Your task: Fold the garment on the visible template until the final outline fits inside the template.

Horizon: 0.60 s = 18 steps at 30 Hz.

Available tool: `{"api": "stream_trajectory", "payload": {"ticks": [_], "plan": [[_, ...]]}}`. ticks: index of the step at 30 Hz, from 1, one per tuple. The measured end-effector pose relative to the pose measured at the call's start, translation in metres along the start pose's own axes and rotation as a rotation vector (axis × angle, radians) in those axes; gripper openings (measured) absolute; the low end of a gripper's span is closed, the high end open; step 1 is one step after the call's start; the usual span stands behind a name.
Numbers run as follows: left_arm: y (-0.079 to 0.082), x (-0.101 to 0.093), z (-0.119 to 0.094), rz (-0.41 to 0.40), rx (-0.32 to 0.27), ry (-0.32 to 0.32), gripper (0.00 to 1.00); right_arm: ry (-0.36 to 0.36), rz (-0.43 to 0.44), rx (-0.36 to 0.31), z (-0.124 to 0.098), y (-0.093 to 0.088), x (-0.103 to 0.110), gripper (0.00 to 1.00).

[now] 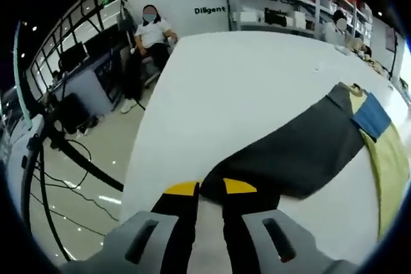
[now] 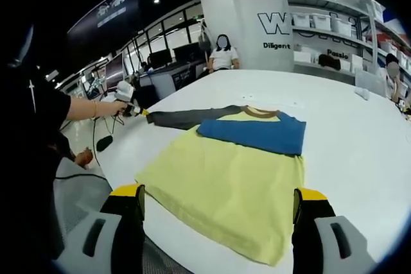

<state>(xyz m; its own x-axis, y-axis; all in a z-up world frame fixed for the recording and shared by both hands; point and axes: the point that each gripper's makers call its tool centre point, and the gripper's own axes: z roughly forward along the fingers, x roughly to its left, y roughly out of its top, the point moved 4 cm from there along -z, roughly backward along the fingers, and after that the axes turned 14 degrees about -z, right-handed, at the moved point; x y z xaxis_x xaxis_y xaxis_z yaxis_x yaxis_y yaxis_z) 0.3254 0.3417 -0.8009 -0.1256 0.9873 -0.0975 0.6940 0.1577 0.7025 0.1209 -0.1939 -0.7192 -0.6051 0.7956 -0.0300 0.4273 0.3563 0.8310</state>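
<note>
**Garment spread on the table, left tongs gripping the sleeve end**

Left gripper view. The left tongs [image 1: 211,187] rise from the bottom of the view with their yellow-tipped jaws drawn close together, clamped on the cuff of the dark grey sleeve [image 1: 292,152]. The sleeve runs away from the tips, up and to the right, across the white table [image 1: 244,81]. At its far end it joins the garment's blue panel [image 1: 372,117] and yellow body [image 1: 392,165], both at the right edge of the view. Beyond the far end of the table a seated person [image 1: 149,40] and a rack of shelves [image 1: 282,1] stand in the background.

Right gripper view. The right tongs [image 2: 218,200] stand released, the two jaws wide apart at the bottom of the view and holding nothing. The garment [image 2: 225,178] lies flat on the table [image 2: 359,133] directly ahead of and between the jaws: yellow body nearest the tongs, blue panel [image 2: 257,131] beyond it, brown collar [image 2: 260,112] at the far edge. One dark sleeve [image 2: 183,117] extends to the left, where the left tongs [image 2: 142,113], held in a person's hand [image 2: 119,104], grip its tip at the table's edge. No template outline can be made out on the table.
</note>
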Motion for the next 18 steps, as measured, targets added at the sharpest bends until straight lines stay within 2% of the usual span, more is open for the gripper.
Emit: {"api": "stream_trajectory", "payload": {"ticks": [12, 18], "plan": [[-0.017, -0.014, -0.011, -0.043, -0.029, -0.034, 0.41, 0.006, -0.003, -0.003, 0.000, 0.001, 0.002, 0.99], [-0.026, -0.022, -0.012, -0.043, -0.025, -0.052, 0.45, 0.005, -0.002, -0.002, 0.000, 0.000, 0.002, 0.99]]}}
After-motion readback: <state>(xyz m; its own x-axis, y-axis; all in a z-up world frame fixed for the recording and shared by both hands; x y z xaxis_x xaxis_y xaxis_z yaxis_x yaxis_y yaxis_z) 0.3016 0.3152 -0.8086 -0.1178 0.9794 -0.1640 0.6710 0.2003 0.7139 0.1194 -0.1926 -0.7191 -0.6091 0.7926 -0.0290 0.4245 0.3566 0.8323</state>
